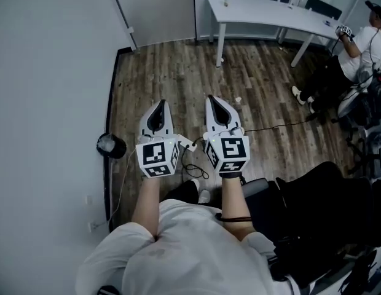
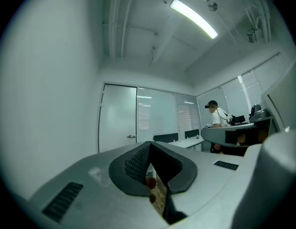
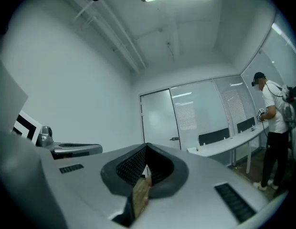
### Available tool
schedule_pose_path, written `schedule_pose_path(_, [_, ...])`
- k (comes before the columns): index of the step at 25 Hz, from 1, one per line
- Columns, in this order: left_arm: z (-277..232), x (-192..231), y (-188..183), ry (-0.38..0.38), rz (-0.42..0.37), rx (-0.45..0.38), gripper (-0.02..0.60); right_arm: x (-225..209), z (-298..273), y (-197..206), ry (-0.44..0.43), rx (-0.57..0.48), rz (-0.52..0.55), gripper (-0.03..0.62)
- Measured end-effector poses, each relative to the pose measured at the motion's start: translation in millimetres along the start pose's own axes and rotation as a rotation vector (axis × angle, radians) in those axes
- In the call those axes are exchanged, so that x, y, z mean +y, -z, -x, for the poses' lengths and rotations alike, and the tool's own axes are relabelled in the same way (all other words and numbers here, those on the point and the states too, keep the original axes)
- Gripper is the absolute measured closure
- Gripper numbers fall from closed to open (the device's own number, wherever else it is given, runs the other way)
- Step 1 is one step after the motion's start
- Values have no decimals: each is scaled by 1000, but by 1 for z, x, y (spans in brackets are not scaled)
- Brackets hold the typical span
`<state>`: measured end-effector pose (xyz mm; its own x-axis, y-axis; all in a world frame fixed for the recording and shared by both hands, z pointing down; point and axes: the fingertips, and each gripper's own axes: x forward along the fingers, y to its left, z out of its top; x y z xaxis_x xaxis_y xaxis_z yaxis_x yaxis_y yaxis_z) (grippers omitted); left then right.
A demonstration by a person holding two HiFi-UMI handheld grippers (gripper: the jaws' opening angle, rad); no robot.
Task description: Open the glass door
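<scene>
The frosted glass door stands shut at the far end of the room, with a small lever handle on its right side. It also shows in the right gripper view, door and handle. From the head view only the door's lower part is visible at the top. My left gripper and right gripper are held side by side over the wooden floor, level and pointing toward the door, well short of it. Both are shut with nothing between the jaws, as the left gripper and right gripper views confirm.
A white wall runs along the left, with a black round object at its foot. A long white desk stands at the back right, and a person stands beside it. Black gear lies close on my right. A cable crosses the floor.
</scene>
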<state>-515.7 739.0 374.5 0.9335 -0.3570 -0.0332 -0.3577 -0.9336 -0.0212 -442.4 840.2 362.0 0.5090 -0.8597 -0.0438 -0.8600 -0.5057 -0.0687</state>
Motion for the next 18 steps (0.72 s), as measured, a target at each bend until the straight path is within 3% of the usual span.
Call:
schedule_pose_path(5, [-30, 4, 7, 35, -2, -13, 592, -2, -20, 11, 13, 7, 31, 599])
schedule_pose_path(11, [-90, 11, 8, 73, 10, -10, 592, -43, -71, 5, 70, 25, 44, 599])
schedule_pose_path(14, [-117, 40, 1, 54, 24, -29, 592, -45, -110, 2, 78, 24, 44, 599])
schedule_pose_path(18, [-146, 93, 0, -8, 57, -41, 592, -15, -172, 2, 10, 40, 76, 599])
